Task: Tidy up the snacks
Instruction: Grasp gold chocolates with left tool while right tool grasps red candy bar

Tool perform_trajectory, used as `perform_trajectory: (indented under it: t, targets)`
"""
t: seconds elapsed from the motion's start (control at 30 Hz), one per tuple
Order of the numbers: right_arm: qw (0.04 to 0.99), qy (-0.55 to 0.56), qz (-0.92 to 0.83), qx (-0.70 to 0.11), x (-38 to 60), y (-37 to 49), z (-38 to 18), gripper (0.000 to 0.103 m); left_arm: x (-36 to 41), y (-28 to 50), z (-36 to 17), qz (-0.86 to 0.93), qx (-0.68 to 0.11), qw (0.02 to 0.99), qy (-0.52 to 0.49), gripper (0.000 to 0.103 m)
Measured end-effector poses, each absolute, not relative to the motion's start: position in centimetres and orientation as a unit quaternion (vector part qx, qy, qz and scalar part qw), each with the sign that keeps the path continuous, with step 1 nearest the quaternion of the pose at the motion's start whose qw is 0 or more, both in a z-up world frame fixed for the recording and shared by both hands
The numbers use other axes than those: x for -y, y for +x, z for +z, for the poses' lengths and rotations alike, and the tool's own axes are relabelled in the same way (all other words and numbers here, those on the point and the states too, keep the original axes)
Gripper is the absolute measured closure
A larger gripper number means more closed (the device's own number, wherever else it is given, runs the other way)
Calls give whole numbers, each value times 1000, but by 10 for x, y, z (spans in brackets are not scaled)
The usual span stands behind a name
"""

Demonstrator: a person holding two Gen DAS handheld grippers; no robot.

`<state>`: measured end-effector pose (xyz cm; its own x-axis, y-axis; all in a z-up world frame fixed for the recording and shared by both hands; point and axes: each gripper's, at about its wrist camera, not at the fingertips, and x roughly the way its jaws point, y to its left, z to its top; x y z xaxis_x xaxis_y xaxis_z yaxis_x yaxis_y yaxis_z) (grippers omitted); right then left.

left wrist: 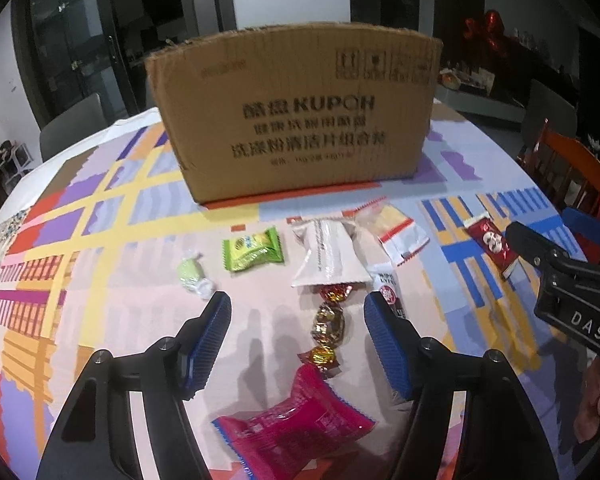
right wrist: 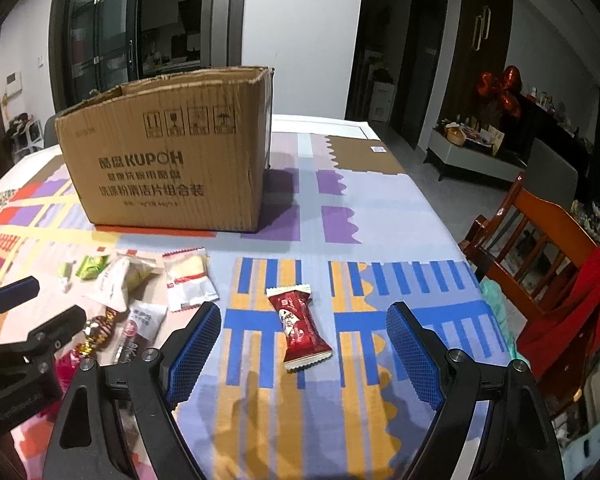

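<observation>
An open cardboard box (left wrist: 296, 116) stands at the back of the table; it also shows in the right wrist view (right wrist: 168, 160). Loose snacks lie in front of it. My left gripper (left wrist: 298, 306) is open and empty, over a gold-brown foil candy (left wrist: 330, 328), with a pink packet (left wrist: 296, 424) just below. A green packet (left wrist: 252, 249), a pale green candy (left wrist: 194, 276) and white packets (left wrist: 332, 254) lie beyond. My right gripper (right wrist: 304, 320) is open and empty, around a dark red candy bar (right wrist: 300, 326), not touching it.
The table has a colourful patterned cloth (right wrist: 340, 220). A wooden chair with red cloth (right wrist: 548, 264) stands off the right edge. The left gripper (right wrist: 28, 320) shows at the left of the right wrist view; the right gripper (left wrist: 540, 256) shows at the right of the left wrist view.
</observation>
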<state>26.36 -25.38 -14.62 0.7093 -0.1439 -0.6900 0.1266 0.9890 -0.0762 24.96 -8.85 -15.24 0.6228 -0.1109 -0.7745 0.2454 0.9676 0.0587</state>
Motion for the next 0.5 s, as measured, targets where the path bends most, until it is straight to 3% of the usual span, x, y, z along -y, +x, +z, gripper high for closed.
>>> perform_trajectory:
  t: [0.5]
  targets:
    - [910, 0, -69, -408, 266, 286, -179, 19, 99, 263, -182, -108, -467, 874, 85, 61]
